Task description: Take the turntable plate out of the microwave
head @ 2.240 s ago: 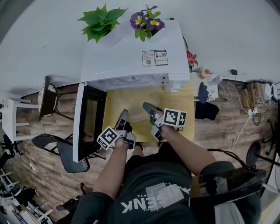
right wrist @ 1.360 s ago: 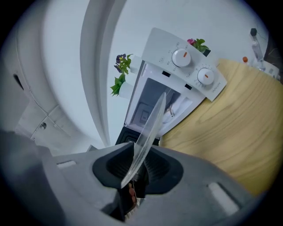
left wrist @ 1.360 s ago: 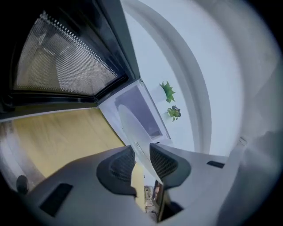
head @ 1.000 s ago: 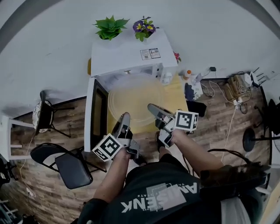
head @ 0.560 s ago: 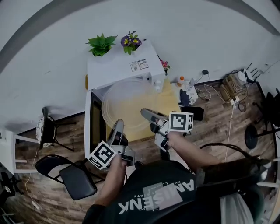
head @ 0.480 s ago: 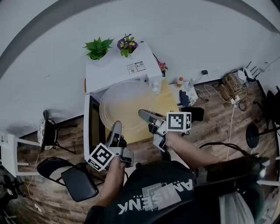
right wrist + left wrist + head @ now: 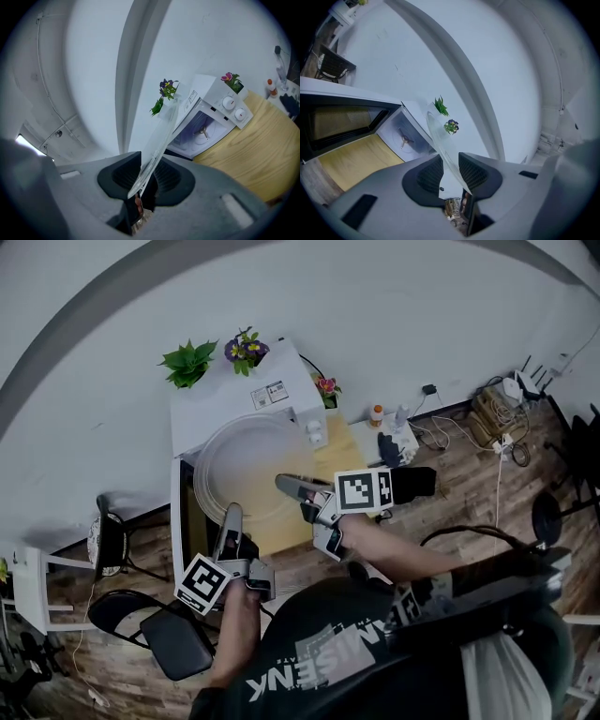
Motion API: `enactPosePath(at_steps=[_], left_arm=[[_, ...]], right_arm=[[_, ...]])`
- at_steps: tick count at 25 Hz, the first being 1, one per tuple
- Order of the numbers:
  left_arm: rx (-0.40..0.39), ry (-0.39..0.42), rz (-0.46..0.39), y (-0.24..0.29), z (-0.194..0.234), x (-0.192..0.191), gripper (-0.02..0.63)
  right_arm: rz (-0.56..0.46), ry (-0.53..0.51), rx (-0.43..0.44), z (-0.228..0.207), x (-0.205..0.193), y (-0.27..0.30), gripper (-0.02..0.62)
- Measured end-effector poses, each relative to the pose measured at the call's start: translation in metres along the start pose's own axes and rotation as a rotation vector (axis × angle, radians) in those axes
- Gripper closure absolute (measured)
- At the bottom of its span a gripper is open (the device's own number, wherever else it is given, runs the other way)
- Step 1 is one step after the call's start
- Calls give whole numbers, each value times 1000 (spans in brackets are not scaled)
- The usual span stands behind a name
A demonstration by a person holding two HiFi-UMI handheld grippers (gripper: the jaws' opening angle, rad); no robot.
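The clear glass turntable plate hangs outside the white microwave, above the wooden table. My left gripper is shut on its near left rim, and my right gripper is shut on its near right rim. In the left gripper view the plate runs edge-on between the pads of the left gripper. The right gripper view shows the same plate pinched in the right gripper. Behind it the microwave's cavity stands bare, with only its drive hub.
The microwave door hangs open at the left. A green plant and purple flowers sit on the microwave. Small bottles and a dark object lie to the right. Chairs stand on the floor at the left.
Both grippers have risen with the plate held between them. It has come out of the cavity and now hangs above the table in front of the microwave.
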State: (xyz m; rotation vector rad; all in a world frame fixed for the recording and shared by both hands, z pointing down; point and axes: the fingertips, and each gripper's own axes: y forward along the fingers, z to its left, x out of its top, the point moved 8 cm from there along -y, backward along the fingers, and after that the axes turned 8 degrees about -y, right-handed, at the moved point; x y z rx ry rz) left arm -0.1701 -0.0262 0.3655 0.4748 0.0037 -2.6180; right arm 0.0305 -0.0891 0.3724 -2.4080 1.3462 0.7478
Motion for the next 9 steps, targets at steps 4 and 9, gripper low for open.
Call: enactPosePath(at_steps=[4,9], left_arm=[[5,7,-3,0,-1,0,503],[34,67,10,-3,1,0,503]], right_arm=[[4,-1,4,-1,0,-1,508],[2,7,4,-2,-3,-6,505]])
